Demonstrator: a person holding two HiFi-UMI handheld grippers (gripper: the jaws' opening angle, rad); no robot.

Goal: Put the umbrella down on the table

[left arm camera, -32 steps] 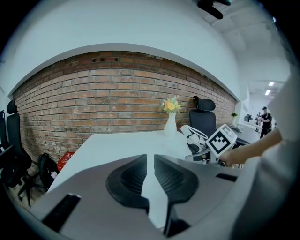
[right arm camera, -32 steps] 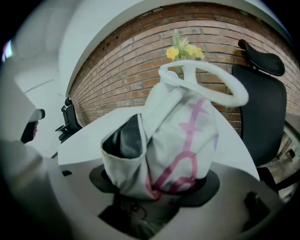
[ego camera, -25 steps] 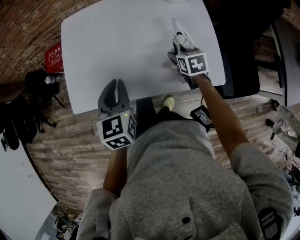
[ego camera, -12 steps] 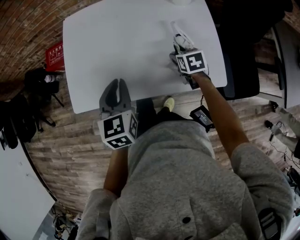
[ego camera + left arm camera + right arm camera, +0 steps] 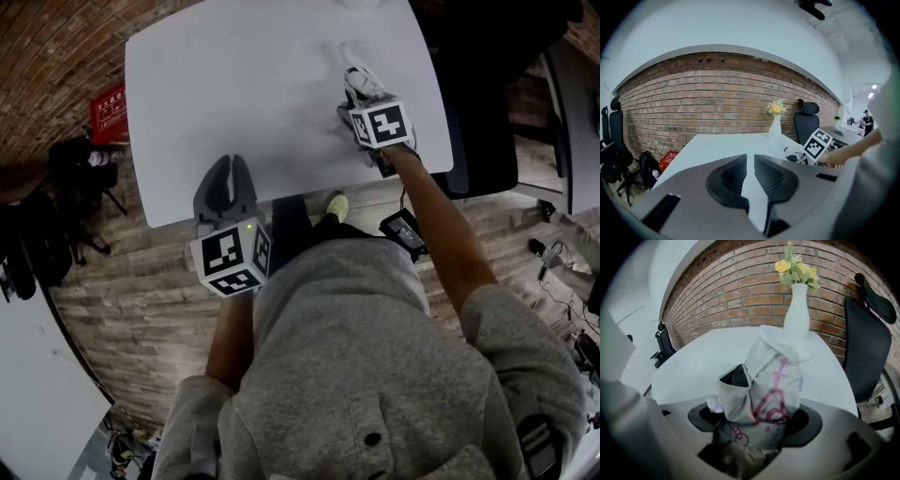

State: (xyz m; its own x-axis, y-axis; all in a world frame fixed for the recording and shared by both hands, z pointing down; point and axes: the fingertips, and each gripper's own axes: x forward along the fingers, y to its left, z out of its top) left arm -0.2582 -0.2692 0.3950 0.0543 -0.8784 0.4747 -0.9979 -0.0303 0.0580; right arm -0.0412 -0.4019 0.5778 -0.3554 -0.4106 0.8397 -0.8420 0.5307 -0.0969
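Evidently the folded white fabric umbrella with pink markings (image 5: 771, 376) already rests on the white table (image 5: 244, 84), so the right gripper (image 5: 359, 94) is opening its jaws around it, while the unneeded left gripper (image 5: 232, 165) waits, jaws together and empty.

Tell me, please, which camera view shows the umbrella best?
The right gripper view: the umbrella fills its centre, pink print visible, between the right gripper's opening jaws. The head view shows only its end past that gripper; the left gripper view, a tiny glimpse.
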